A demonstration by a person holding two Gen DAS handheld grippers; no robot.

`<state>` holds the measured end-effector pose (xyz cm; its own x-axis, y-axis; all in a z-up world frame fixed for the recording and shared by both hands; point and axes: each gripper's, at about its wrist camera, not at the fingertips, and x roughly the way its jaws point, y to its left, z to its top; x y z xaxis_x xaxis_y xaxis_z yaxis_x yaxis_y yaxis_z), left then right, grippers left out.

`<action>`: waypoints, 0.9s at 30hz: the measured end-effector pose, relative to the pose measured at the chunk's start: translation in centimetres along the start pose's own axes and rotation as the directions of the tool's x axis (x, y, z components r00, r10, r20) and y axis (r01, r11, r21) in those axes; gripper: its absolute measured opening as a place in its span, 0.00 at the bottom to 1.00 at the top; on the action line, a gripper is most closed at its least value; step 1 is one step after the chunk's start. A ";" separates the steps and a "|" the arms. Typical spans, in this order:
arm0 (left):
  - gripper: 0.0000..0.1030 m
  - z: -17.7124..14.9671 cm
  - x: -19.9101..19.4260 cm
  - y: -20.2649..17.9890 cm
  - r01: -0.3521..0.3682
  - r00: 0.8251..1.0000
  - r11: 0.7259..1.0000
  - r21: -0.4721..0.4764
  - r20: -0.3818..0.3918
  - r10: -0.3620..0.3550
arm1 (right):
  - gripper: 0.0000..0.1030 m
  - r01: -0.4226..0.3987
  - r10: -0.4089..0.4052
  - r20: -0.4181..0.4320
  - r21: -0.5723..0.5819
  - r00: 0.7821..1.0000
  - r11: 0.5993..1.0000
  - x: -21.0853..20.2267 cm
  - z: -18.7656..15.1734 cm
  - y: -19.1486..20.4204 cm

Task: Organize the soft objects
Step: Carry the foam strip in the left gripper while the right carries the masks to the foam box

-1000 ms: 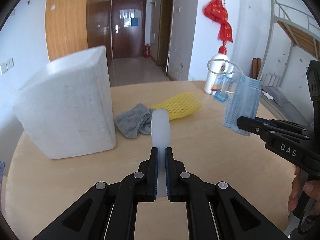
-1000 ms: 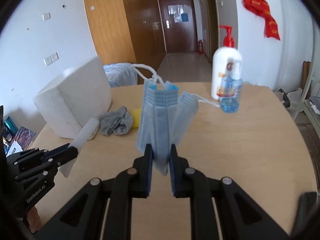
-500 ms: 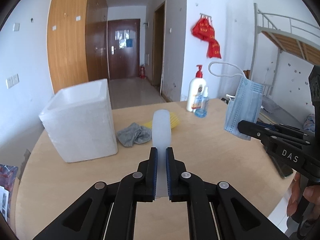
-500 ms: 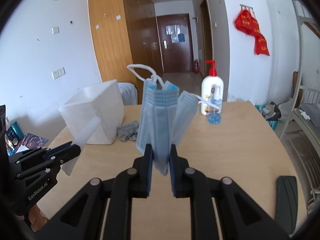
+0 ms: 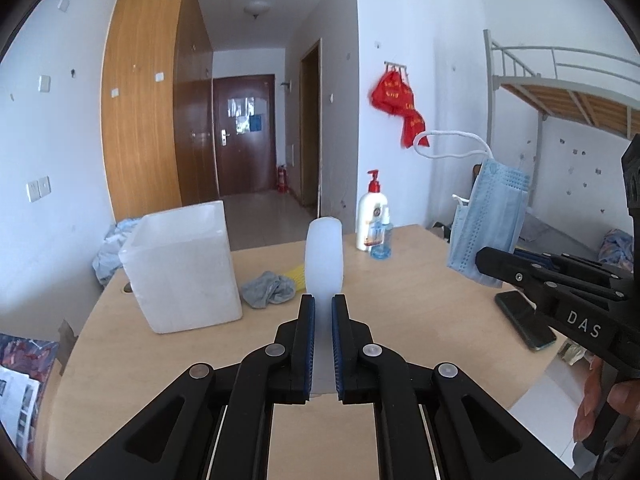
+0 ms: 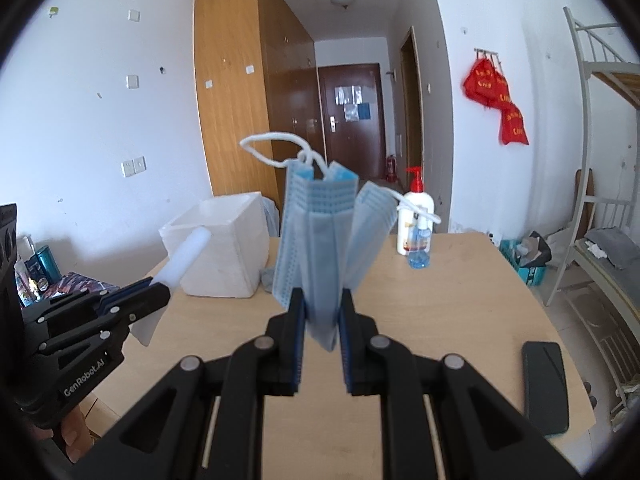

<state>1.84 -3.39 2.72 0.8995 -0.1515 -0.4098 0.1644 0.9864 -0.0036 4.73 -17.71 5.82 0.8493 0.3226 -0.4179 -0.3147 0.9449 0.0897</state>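
My left gripper (image 5: 322, 308) is shut on a white foam tube (image 5: 323, 252) that stands up between its fingers, high above the table; the tube also shows in the right wrist view (image 6: 184, 256). My right gripper (image 6: 322, 304) is shut on a stack of blue face masks (image 6: 320, 236), their white ear loops sticking up; the masks also show in the left wrist view (image 5: 486, 224). A white foam box (image 5: 180, 268), open at the top, stands on the table's left side. A grey cloth (image 5: 268, 289) and a yellow foam net (image 5: 295, 271) lie right of the box.
A round wooden table (image 5: 420, 280) carries a white pump bottle (image 5: 371, 216) and a small blue bottle (image 5: 381, 240) at the back. A black phone (image 6: 545, 384) lies near the right edge. A bunk bed (image 5: 560, 92) stands at the right.
Both grippers have risen and pulled back from the table with their loads still held. The box, cloth and net now look smaller and farther away.
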 end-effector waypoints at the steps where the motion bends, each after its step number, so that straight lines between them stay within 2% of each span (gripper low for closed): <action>1: 0.08 -0.1 -0.5 -0.1 0.001 1.000 1.000 0.003 0.008 -0.001 | 0.18 -0.001 0.001 0.006 -0.002 1.000 1.000 -0.4 -0.1 0.0; 13: 0.08 -1.1 -4.8 -1.0 -0.015 0.997 1.000 0.020 0.071 0.014 | 0.18 -0.013 0.015 0.066 -0.027 0.998 1.000 -3.3 -0.7 0.1; 27: 0.08 -0.9 -5.2 -0.2 -0.055 0.995 0.998 -0.004 0.080 0.055 | 0.18 -0.032 0.036 0.068 -0.048 0.997 0.998 -3.2 -1.2 0.0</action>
<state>-3.24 -2.78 4.03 0.9366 -0.1016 -0.3354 0.1134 0.9934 0.0156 1.47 -18.81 6.08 0.8643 0.3591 -0.3523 -0.3622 0.9302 0.0595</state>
